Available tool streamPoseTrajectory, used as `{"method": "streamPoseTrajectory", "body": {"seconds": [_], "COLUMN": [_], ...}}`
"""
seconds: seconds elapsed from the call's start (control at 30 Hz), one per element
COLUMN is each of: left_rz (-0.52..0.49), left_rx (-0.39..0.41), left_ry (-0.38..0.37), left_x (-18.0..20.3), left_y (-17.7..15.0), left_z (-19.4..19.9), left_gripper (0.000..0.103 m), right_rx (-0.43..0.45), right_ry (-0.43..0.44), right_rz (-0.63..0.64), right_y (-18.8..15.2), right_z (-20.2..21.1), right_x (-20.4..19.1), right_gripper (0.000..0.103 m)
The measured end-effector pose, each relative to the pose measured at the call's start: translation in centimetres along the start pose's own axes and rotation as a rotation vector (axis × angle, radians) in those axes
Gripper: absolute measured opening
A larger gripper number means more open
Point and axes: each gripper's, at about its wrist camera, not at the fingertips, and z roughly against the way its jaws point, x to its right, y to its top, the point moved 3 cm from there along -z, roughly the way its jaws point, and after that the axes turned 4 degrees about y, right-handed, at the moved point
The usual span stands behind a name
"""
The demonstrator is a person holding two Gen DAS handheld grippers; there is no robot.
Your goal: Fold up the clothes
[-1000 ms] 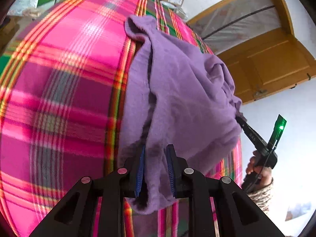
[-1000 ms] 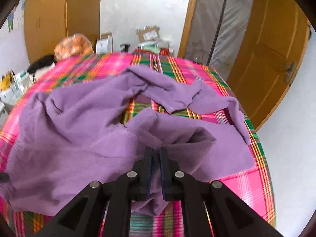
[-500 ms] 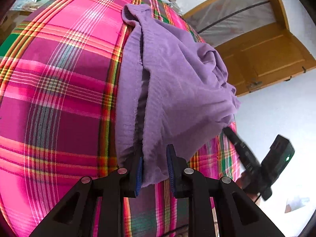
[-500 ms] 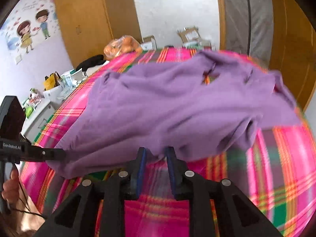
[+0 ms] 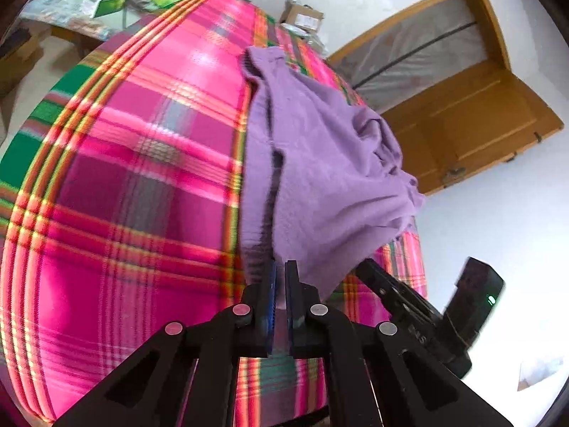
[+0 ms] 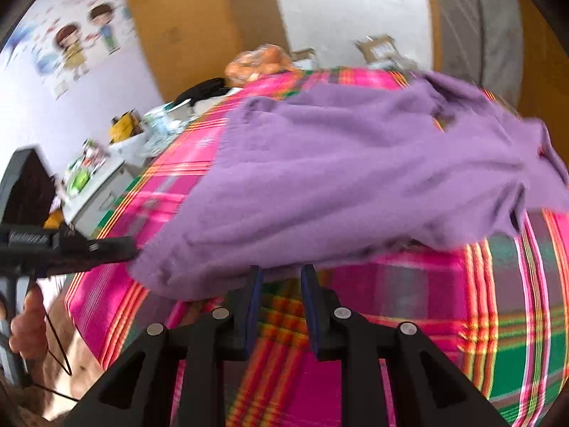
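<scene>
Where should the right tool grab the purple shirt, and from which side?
Take the near hem of the purple shirt, right ahead of the open right tool, coming in low from the bed's near edge. That edge lies loose and reachable, while the left tool pinches the neighbouring corner.

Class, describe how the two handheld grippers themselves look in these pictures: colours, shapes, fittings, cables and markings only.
The left gripper and right gripper are both black, with angular triangular cut-out frames and round silver fasteners. Their fingers carry blue ribbed pads. Seen from the left wrist camera, the right gripper has a black box with a small green light. A thin black cable hangs by the left gripper's handle, which bears small white lettering.
</scene>
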Motion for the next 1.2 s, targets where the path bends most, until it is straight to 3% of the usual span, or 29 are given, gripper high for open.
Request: {"method": "streamPoseTrajectory", "body": {"seconds": [0.23, 0.33, 0.57, 0.7, 0.87, 0.97, 1.2], "left_rz": [-0.003, -0.007, 0.005, -0.025, 0.062, 0.068, 0.100], "left_rx": [-0.004, 0.017, 0.085, 0.076, 0.032, 0.037, 0.039], "left_ry": [0.032, 0.048, 0.109, 0.140, 0.069, 0.061, -0.042], "left_x": [0.1, -0.1, -1.0, -0.6, -1.4, -1.0, -0.1], "left_y": [1.7, 4.1, 10.8, 14.7, 18.0, 19.0, 20.5], "left_z": [-0.8, -1.3, -2.7, -5.0, -7.5, -8.1, -9.3], "left_gripper": [0.009, 0.023, 0.031, 0.031, 0.031, 0.031, 0.031], "right_rx": [-0.013, -0.017, -0.069, -0.087, -0.091, -0.096, -0.084], "right_ry": [0.083, 0.109, 0.077, 0.063, 0.070, 0.083, 0.087], "right_rz": [0.109, 0.123, 0.154, 0.165, 0.151, 0.140, 0.132], "right_y": [0.9, 1.5, 1.7, 1.5, 1.5, 1.8, 1.5], "right_z": [-1.9, -2.9, -5.4, -5.9, -6.0, -6.1, -5.9], "right_x": [-5.3, -6.7, -7.5, -7.7, -7.4, -7.3, -7.4], "right_gripper": [0.023, 0.033, 0.041, 0.042, 0.042, 0.042, 0.042]}}
